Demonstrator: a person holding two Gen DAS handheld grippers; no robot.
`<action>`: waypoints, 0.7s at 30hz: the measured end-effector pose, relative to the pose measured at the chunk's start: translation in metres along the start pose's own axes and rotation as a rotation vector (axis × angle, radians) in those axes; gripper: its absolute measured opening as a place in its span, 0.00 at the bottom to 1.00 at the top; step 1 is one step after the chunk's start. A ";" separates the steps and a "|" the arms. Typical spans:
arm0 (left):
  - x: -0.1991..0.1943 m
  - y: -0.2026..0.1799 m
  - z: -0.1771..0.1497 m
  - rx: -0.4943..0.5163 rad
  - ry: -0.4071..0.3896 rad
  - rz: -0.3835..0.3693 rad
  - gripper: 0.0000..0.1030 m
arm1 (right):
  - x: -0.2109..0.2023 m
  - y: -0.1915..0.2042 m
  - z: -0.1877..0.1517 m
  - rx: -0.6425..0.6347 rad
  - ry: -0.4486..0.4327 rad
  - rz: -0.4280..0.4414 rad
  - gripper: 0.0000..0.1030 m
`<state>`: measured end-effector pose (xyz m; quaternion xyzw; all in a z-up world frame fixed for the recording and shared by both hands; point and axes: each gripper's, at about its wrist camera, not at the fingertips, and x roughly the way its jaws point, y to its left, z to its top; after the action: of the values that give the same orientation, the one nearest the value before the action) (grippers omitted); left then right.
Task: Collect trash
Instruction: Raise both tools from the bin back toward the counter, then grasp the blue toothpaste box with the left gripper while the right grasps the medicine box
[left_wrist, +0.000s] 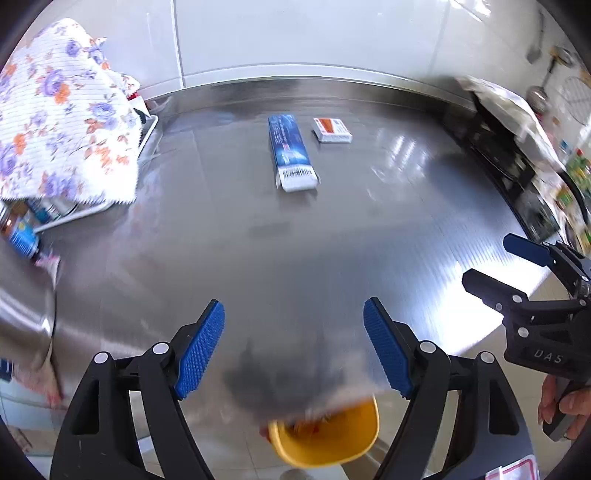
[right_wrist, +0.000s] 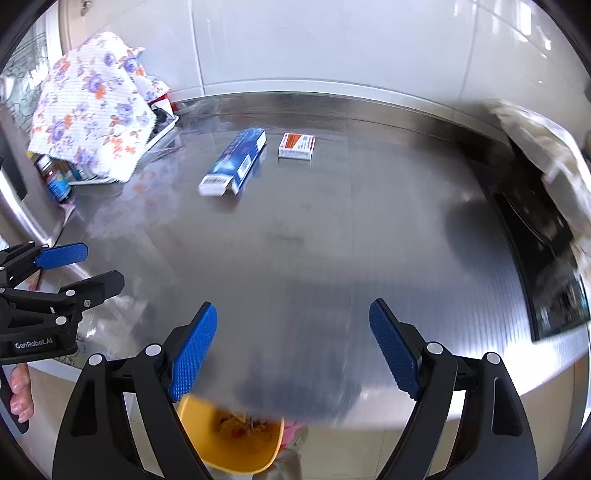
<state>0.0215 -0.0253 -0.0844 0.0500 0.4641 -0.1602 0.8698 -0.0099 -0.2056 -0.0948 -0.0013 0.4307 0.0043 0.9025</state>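
Both tongs, left (left_wrist: 294, 347) and right (right_wrist: 293, 349), are gaping wide and empty. The blue carton (left_wrist: 291, 151) is lying mid-desk (left_wrist: 332, 251), just beside the white box (left_wrist: 331, 130); best gripping across its narrow sides, then dropping it into the yellow bin (left_wrist: 328, 439).
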 end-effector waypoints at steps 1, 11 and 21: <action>0.006 0.000 0.007 -0.011 0.003 0.000 0.75 | 0.007 -0.003 0.008 -0.008 0.005 0.004 0.82; 0.064 -0.003 0.076 -0.060 0.030 0.023 0.75 | 0.072 -0.033 0.085 -0.080 0.023 0.044 0.82; 0.104 0.009 0.110 -0.095 0.054 0.050 0.75 | 0.126 -0.037 0.137 -0.148 0.035 0.074 0.82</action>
<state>0.1654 -0.0674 -0.1087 0.0245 0.4932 -0.1146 0.8620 0.1764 -0.2410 -0.1067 -0.0521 0.4447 0.0694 0.8915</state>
